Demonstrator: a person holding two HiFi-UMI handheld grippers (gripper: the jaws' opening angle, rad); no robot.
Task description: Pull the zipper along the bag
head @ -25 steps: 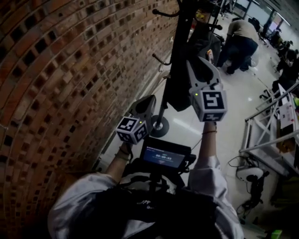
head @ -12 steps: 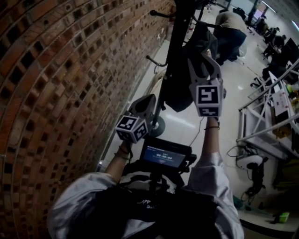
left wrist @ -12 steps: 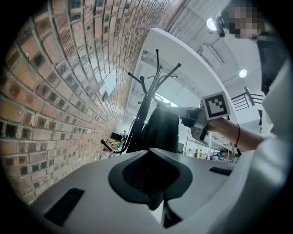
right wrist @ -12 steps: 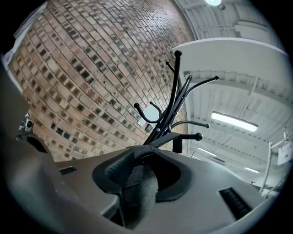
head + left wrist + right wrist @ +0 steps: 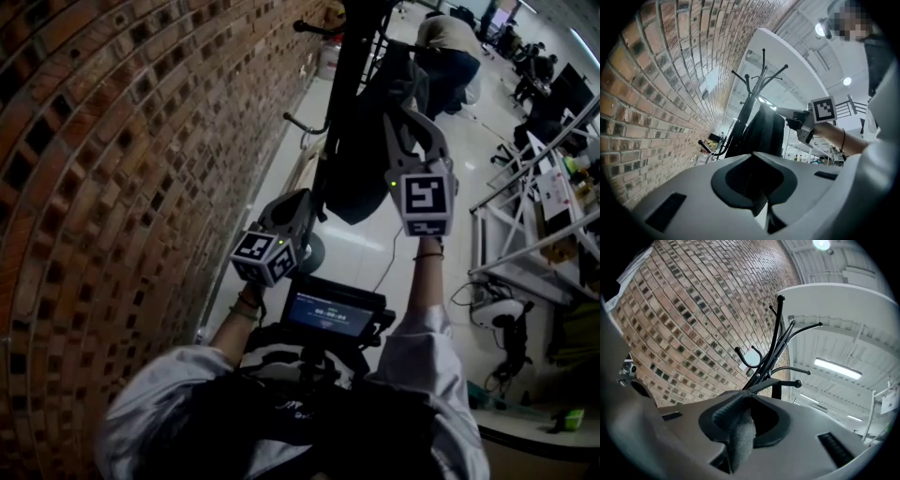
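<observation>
Left gripper (image 5: 302, 201) sits low beside the coat rack (image 5: 349, 84), fingers together and empty. Bring it onto the bag (image 5: 361, 178) to brace the fabric before any pull. The bag hangs from the rack, right of the brick wall (image 5: 112, 187), long axis vertical, top at the hooks. Right gripper (image 5: 749, 394) fingers have just been closing and now pinch a dark strip (image 5: 739, 432) — probably the pull. Draw it steadily along the zipper line.

The bag (image 5: 356, 178) hangs on the coat stand (image 5: 352, 56), brick wall (image 5: 122, 141) to its left; a person (image 5: 445, 56) apparently farther behind.
</observation>
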